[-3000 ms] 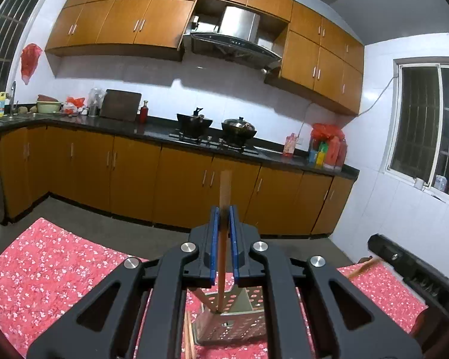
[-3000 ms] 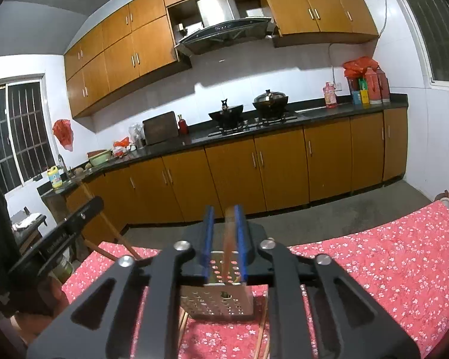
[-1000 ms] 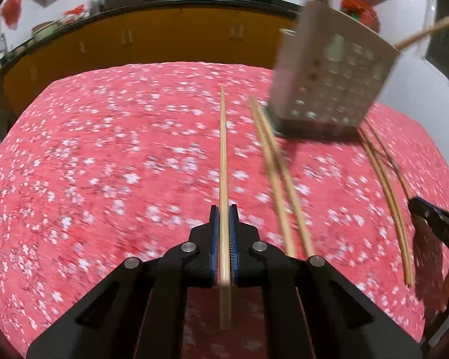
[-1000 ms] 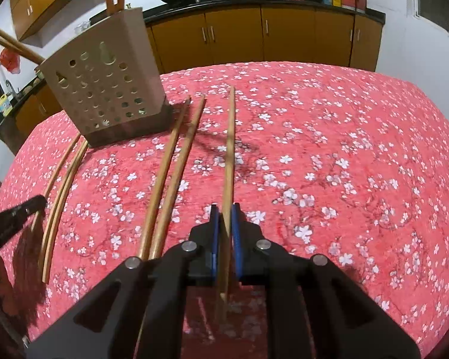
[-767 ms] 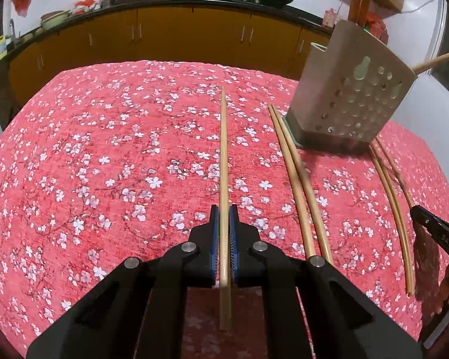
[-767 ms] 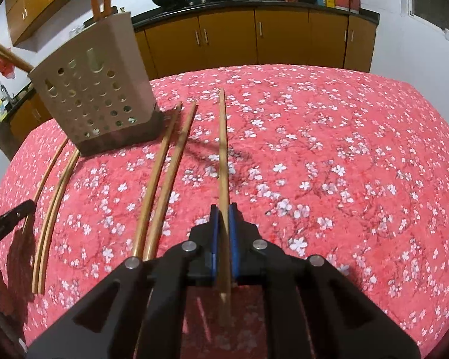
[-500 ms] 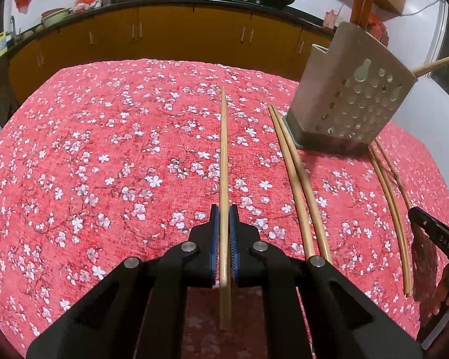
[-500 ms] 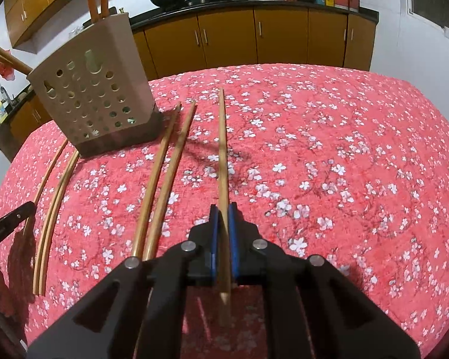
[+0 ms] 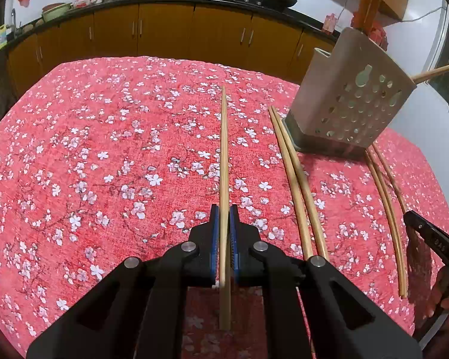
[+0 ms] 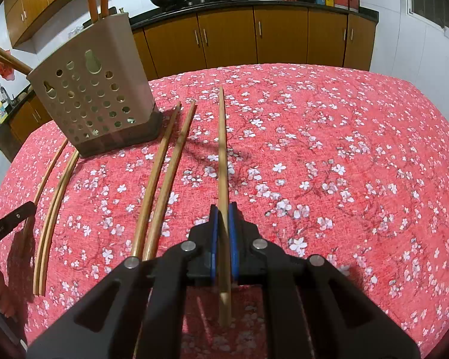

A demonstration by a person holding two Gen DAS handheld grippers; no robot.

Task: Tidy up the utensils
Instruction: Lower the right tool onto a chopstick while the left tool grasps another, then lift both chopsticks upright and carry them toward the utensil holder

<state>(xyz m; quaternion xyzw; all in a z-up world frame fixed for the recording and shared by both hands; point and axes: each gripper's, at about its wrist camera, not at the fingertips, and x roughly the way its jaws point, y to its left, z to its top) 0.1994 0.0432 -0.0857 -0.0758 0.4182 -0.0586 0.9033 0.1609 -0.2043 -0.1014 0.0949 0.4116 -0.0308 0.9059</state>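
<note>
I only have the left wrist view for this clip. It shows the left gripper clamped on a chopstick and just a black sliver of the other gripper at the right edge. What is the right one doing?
Observer: The right gripper is shut on a chopstick of its own, which points away from the camera across the cloth.
Operator: Where is that one relative to the holder?
Observer: The holder stands to its left, and two loose chopsticks lie on the cloth between them.
</note>
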